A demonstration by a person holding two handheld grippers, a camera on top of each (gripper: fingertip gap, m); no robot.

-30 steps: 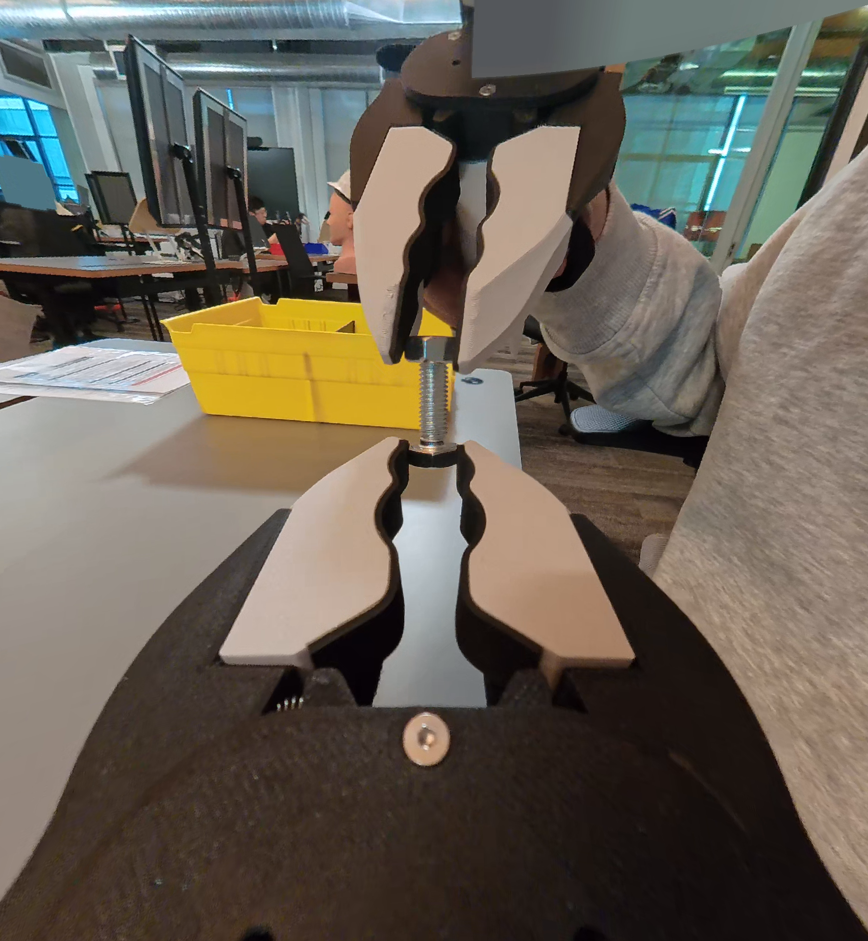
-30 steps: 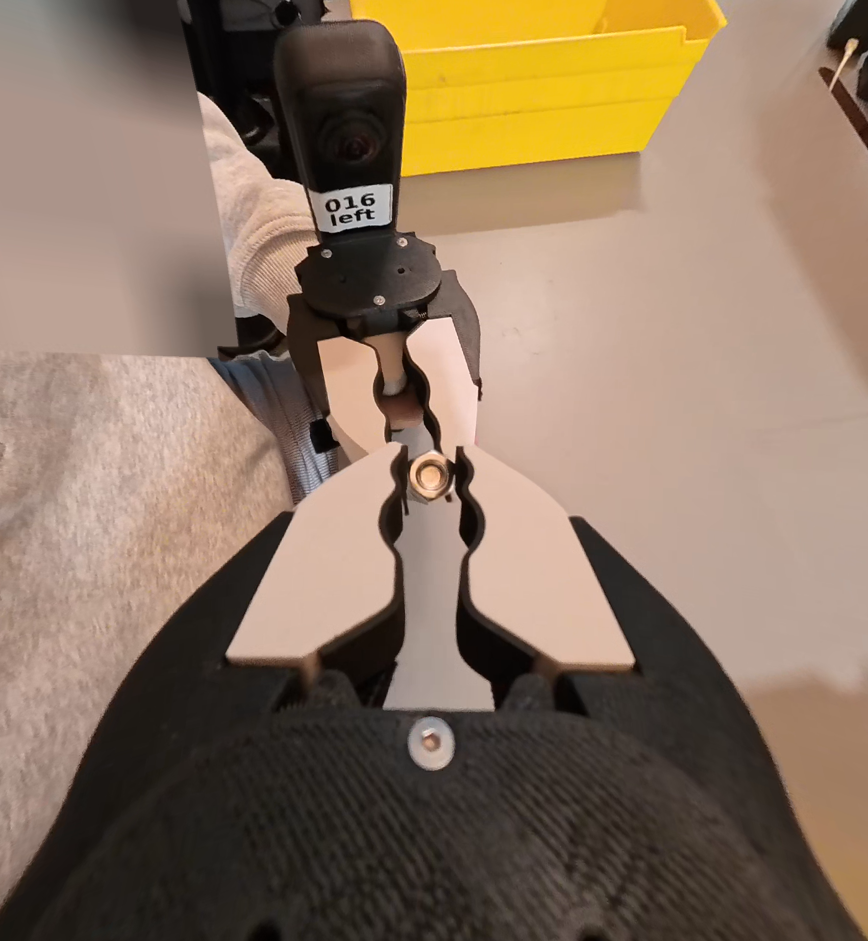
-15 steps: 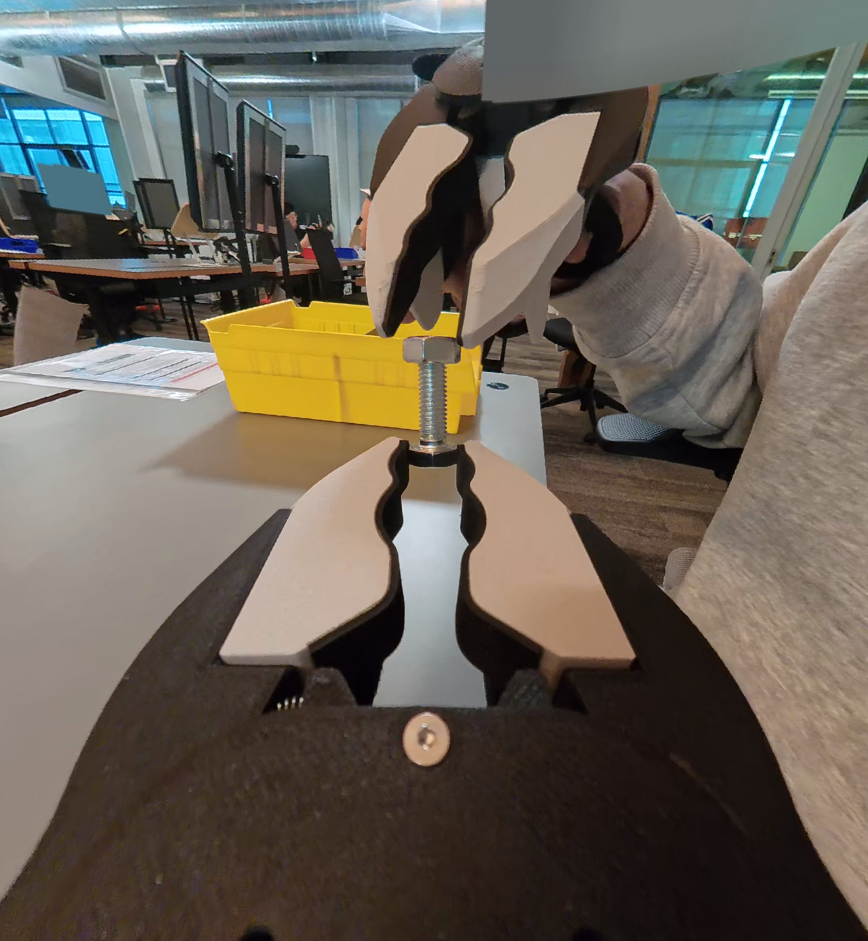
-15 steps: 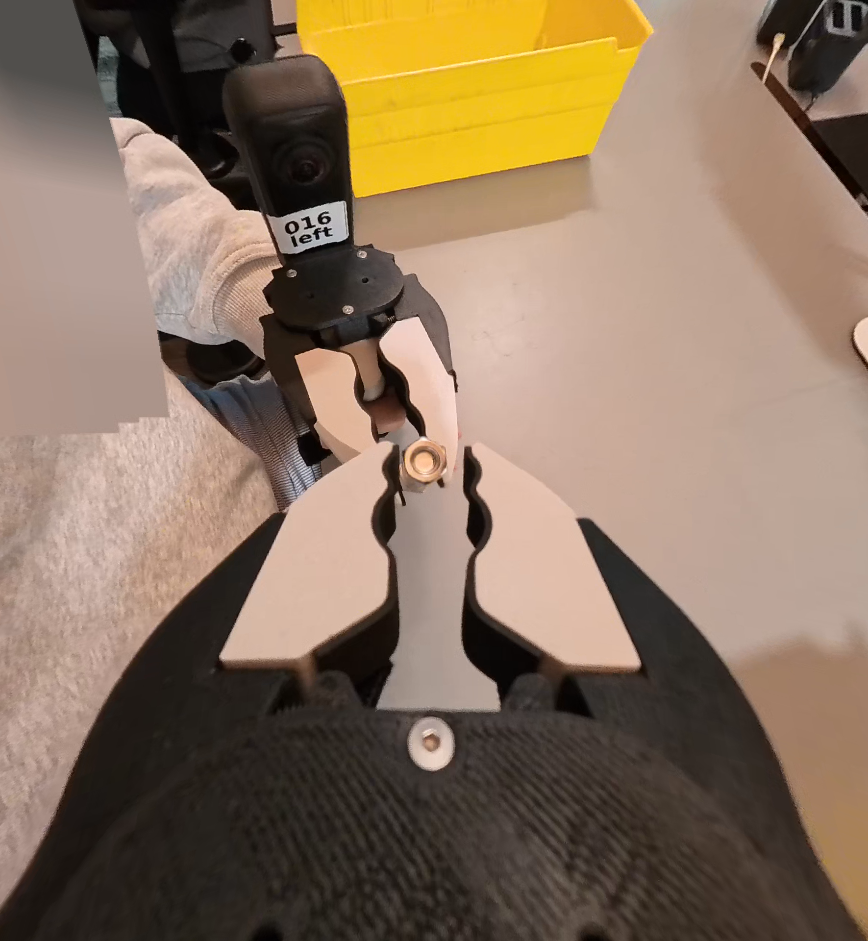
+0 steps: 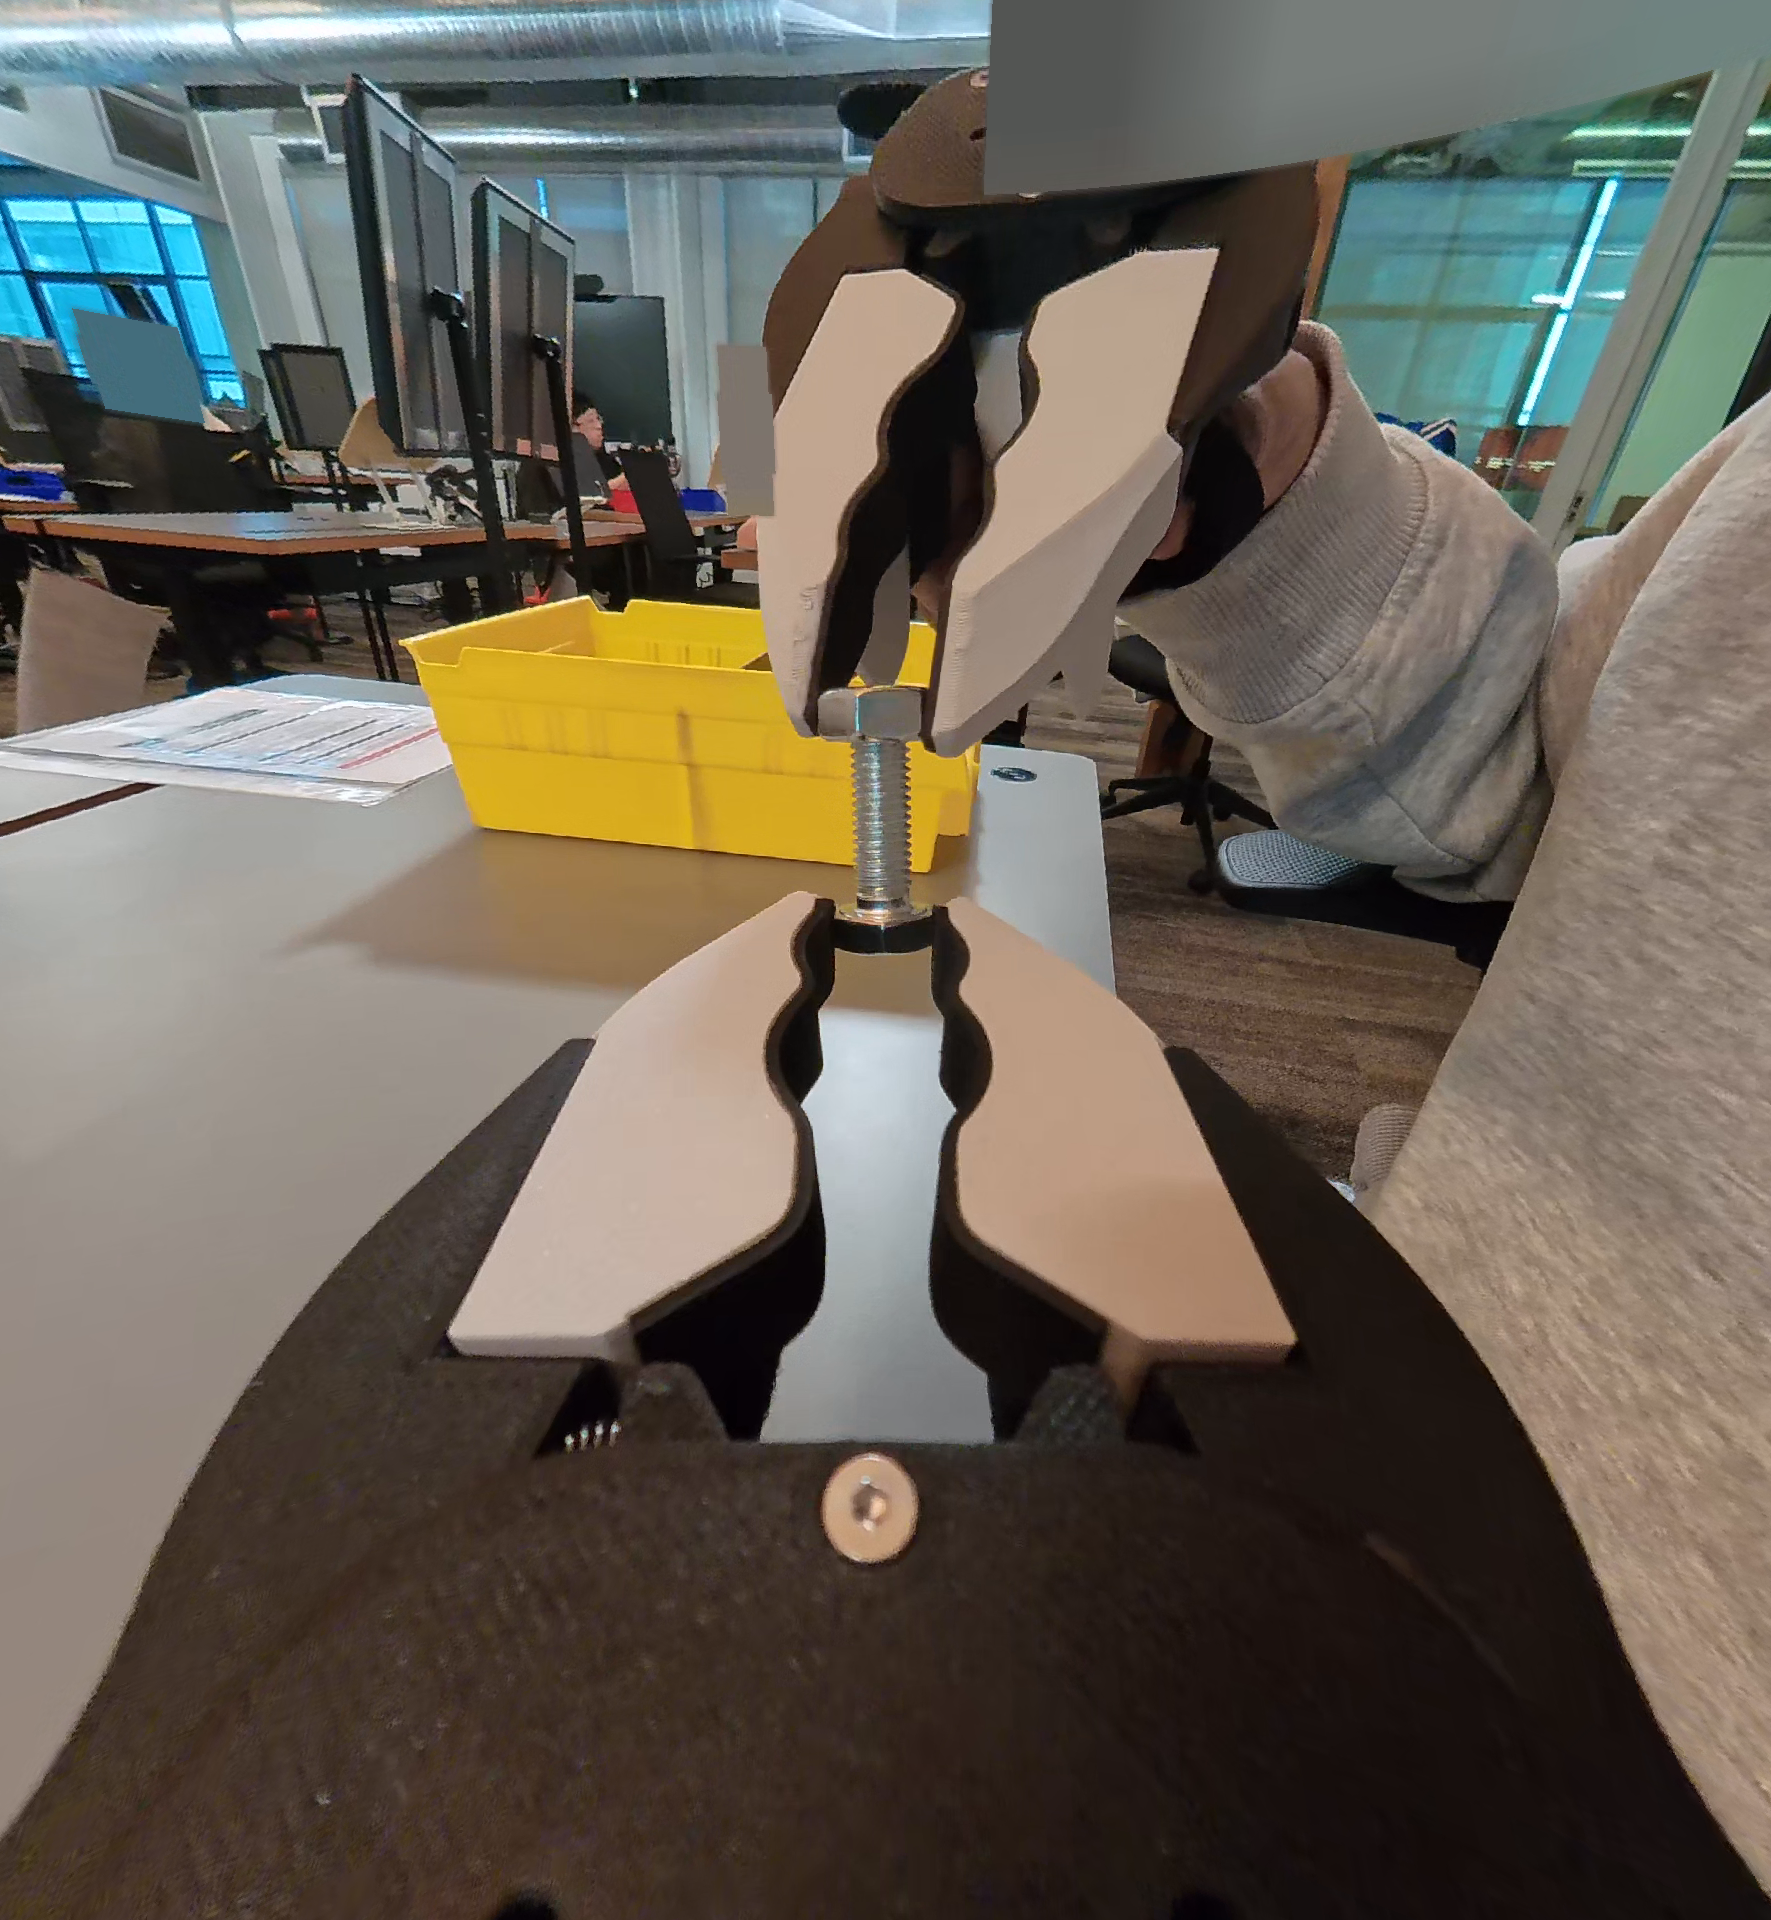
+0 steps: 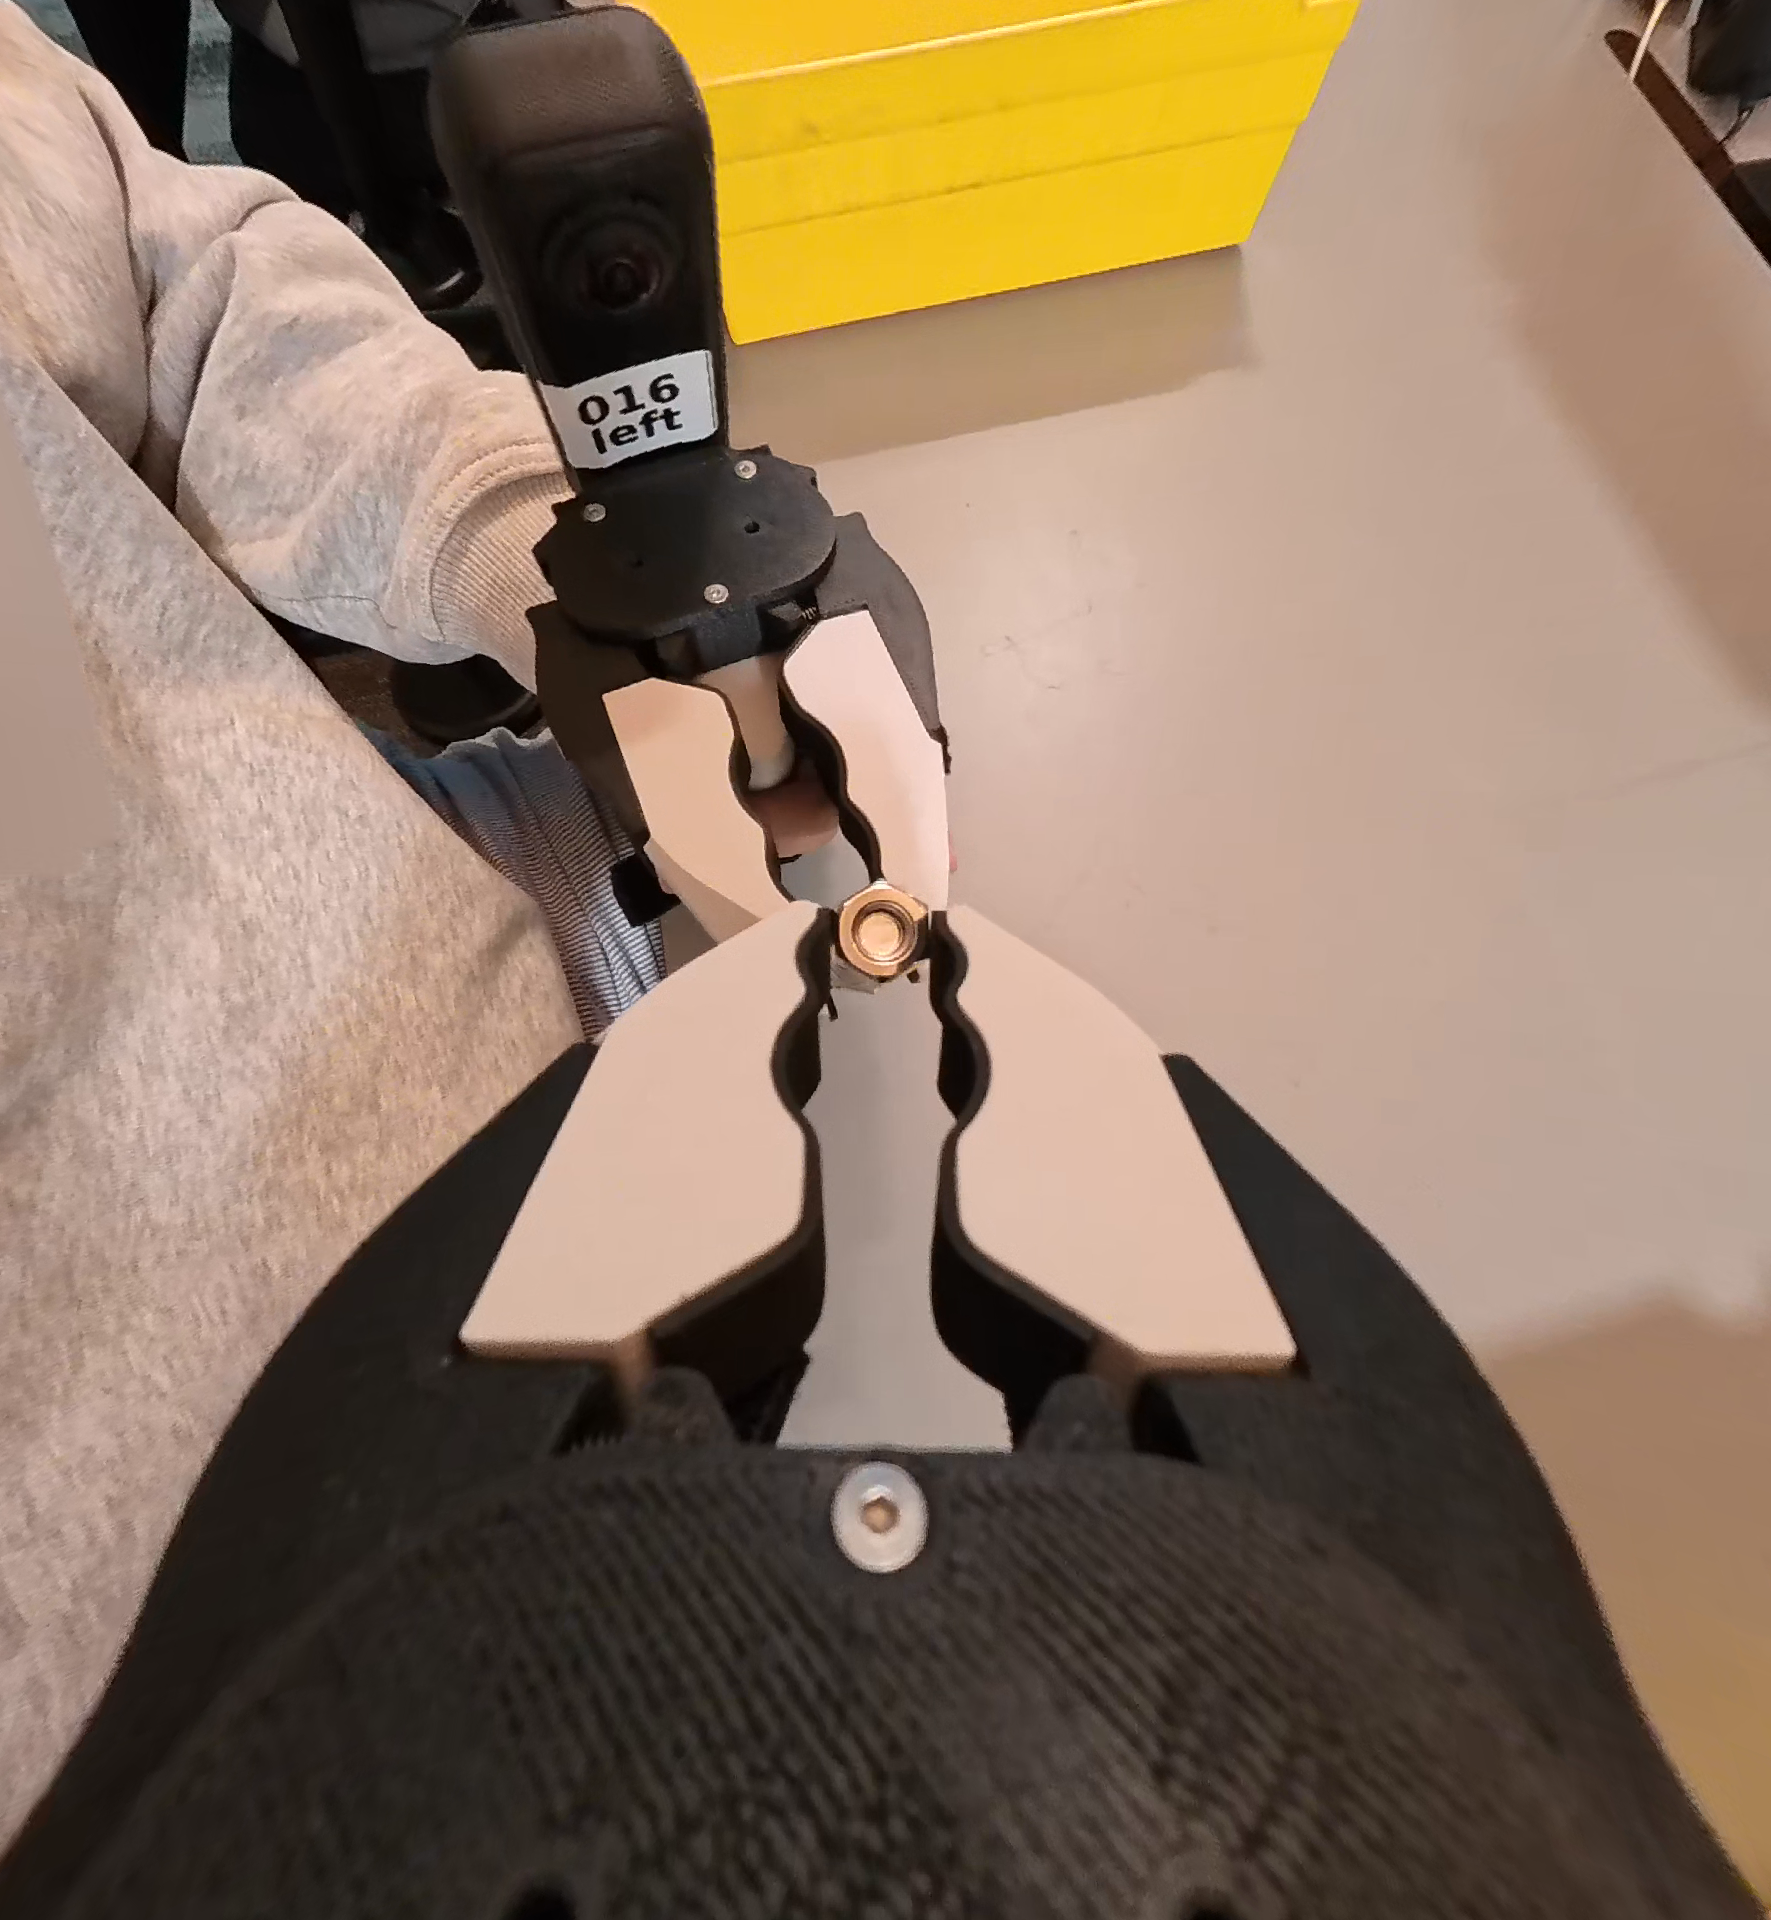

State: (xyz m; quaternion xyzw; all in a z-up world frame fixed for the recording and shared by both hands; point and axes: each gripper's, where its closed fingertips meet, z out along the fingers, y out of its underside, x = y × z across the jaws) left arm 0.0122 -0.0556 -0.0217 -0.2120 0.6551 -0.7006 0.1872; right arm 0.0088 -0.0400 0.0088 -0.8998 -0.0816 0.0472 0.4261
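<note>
Spotter: Bolt (image 5: 881,821) dead upright in the left wrist view, long axis straight up and down, held in the air near the worktop (image 5: 185,1039) edge. Left tool (image 5: 879,930) comes in level from the near side, tips pinched together on the nut (image 5: 876,916) at the bolt's lower end.

Caller: And the other one?

Spotter: Right tool (image 5: 876,717) drops in from above, pointing straight down the bolt. Its tips sit either side of the hex head and look clamped on it. So one tool at each end, crossing at a right angle.

Caller: Background?

Spotter: Yellow bin (image 5: 652,748) on the far part of the worktop, printed sheet (image 5: 237,727) off to the left, monitors (image 5: 413,281) farther back. Grey sleeve (image 5: 1359,623) on the right, behind the upper tool.

Caller: Over to the right wrist view.

Spotter: Looking down the axis now. The bolt (image 6: 881,930) shows end-on, just the hex head, right between the right tool's (image 6: 879,935) tips, which touch it on both sides as far as I can tell. The left tool (image 6: 845,883) reaches in from the far side, beneath the head, with a black camera (image 6: 590,208) and white label on top. The nut is hidden under the head here. Grey worktop lies well below, to the right.
</note>
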